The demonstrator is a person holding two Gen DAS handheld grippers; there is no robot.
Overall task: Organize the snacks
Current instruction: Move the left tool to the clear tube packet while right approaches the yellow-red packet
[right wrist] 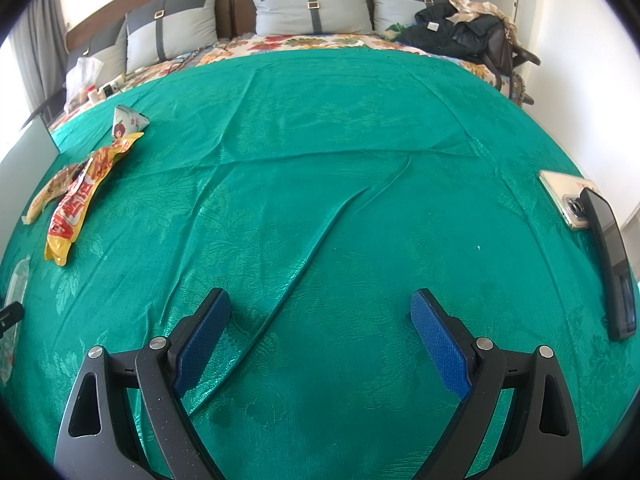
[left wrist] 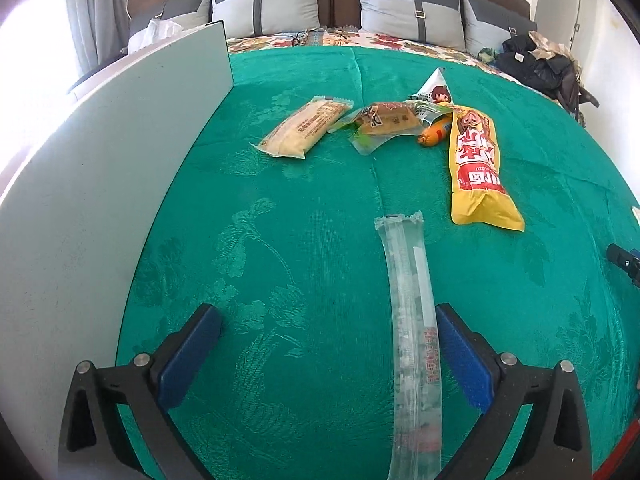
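the left gripper (left wrist: 328,344) stands wide open, and the long clear snack tube (left wrist: 412,328) lies free on the green cover (left wrist: 280,208), just beside its right pad, probably set apart from the far snack pile (left wrist: 400,124). the right gripper (right wrist: 320,328) is open too, holding nothing.

A: Where does the left gripper (left wrist: 326,322) sit?

B: Low in the frame, its blue pads spread wide over the green cloth (left wrist: 248,240). A long clear packet (left wrist: 412,320) lies between them, close against the right pad.

A: And higher up?

B: A yellow bag (left wrist: 478,164) at centre right, an orange sausage (left wrist: 434,134) touching it, a brown packet (left wrist: 386,120) beside that, a pale wrapped bar (left wrist: 306,126) further left. A grey board (left wrist: 100,184) stands along the left.
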